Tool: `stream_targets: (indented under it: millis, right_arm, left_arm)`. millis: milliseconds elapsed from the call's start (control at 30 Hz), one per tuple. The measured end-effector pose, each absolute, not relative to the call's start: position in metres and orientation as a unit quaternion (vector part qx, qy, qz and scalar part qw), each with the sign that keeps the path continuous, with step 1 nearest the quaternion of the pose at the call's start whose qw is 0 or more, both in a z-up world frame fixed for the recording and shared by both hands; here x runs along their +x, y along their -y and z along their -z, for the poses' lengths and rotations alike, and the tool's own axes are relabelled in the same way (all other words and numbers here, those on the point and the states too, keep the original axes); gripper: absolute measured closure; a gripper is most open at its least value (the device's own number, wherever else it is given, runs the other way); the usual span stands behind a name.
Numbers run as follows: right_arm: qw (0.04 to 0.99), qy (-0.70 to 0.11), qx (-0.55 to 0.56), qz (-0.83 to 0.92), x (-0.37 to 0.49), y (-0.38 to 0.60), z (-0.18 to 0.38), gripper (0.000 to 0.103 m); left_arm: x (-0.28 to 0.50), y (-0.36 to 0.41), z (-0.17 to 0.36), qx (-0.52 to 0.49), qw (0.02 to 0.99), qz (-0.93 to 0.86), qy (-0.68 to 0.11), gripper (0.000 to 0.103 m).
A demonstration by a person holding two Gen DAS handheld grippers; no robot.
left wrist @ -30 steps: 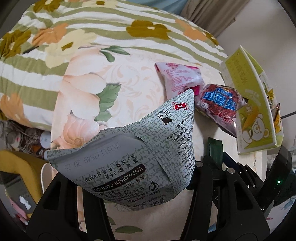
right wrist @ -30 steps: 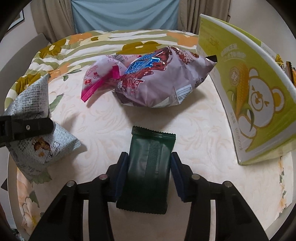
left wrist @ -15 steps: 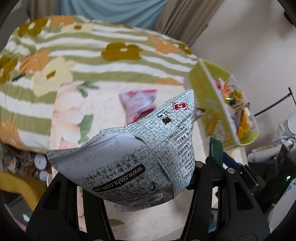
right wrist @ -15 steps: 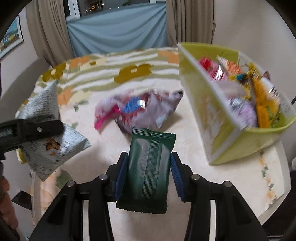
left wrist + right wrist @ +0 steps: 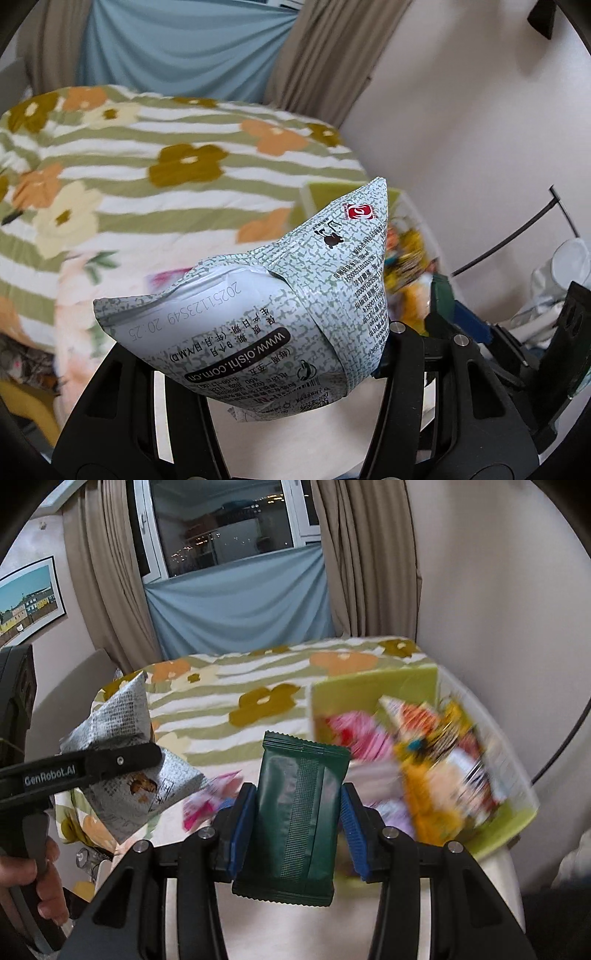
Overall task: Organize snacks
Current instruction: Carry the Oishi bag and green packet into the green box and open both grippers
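Observation:
My left gripper (image 5: 258, 354) is shut on a pale green speckled snack bag (image 5: 266, 314) and holds it high above the table; the bag also shows in the right wrist view (image 5: 125, 753). My right gripper (image 5: 297, 827) is shut on a dark green flat snack packet (image 5: 301, 816), held upright in the air. A yellow-green box (image 5: 373, 686) full of several colourful snack packs stands to the right, below and ahead of the right gripper. It shows blurred in the left wrist view (image 5: 406, 258).
Pink and purple snack bags (image 5: 210, 801) lie on the table below, blurred. A floral striped cloth (image 5: 147, 177) covers the table. A wall (image 5: 461, 129) is on the right and curtains (image 5: 236, 609) are behind. The person's hand (image 5: 40, 871) holds the left gripper.
Both grippers have risen well above the table with their packs. The views have tilted up and now show the box's inside, the curtains and the window.

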State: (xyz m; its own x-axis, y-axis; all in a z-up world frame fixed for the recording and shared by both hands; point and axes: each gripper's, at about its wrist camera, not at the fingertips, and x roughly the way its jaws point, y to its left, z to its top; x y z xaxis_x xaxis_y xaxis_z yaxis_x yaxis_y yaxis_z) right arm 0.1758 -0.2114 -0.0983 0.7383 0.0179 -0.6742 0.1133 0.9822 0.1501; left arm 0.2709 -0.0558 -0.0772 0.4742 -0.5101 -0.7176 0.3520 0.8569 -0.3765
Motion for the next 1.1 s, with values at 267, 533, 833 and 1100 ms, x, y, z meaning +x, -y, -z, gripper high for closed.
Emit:
stream_targets:
  millis: [267,533,833,1100]
  right_arm:
    - [0.933,-0.348,0.088,0.024,0.191,0.303,0.084,0.061]
    - [0.927,-0.363,0.090,0.011,0.209,0.367,0.095,0.061]
    - [0.924,-0.369,0.096,-0.021,0.225,0.385,0.104,0.061]
    - [0.918,-0.380,0.096,-0.058,0.246,0.386,0.104,0.061]
  left_arm:
    - [0.308,0.179,0.084,-0.083,0.841,0.275,-0.459,0.052]
    - [0.340,0.245,0.133,-0.096,0.814,0.266,-0.508,0.046]
    - [0.322,0.230,0.128,-0.068,0.851,0.196,-0.483,0.001]
    - [0.298,0.203,0.119,-0.060,0.866,0.172,-0.465,0.001]
